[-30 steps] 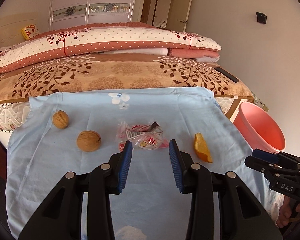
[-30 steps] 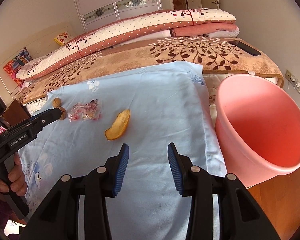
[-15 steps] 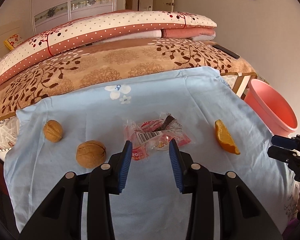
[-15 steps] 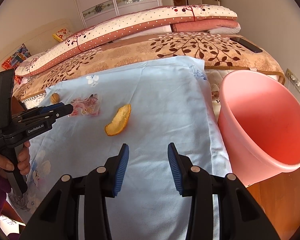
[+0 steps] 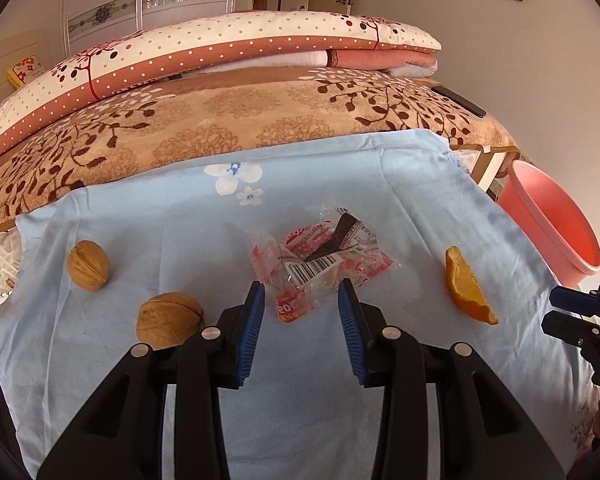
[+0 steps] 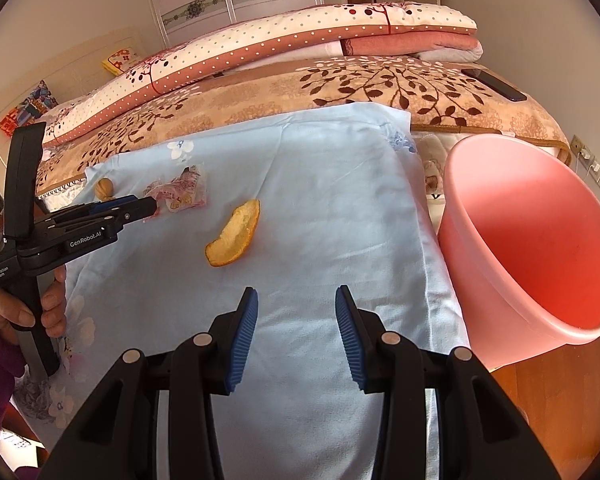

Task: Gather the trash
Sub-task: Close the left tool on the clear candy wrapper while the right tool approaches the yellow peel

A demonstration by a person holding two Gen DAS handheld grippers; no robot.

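The left gripper (image 5: 301, 300), jaws wide and empty, straddles a crinkly clear-and-red plastic wrapper (image 5: 324, 264) on the smooth pale-blue cloth (image 5: 180, 220). The right gripper (image 6: 296, 304) gapes empty near a curved orange peel (image 6: 234, 234).

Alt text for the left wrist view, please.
The open left gripper straddles the near edge of a crumpled plastic wrapper on a light blue sheet, two walnuts left, an orange peel and pink bucket right.

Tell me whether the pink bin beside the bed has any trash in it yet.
Empty, as far as shows. The pink bin is bare inside in the right wrist view; its nearest inner wall is hidden behind the rim.
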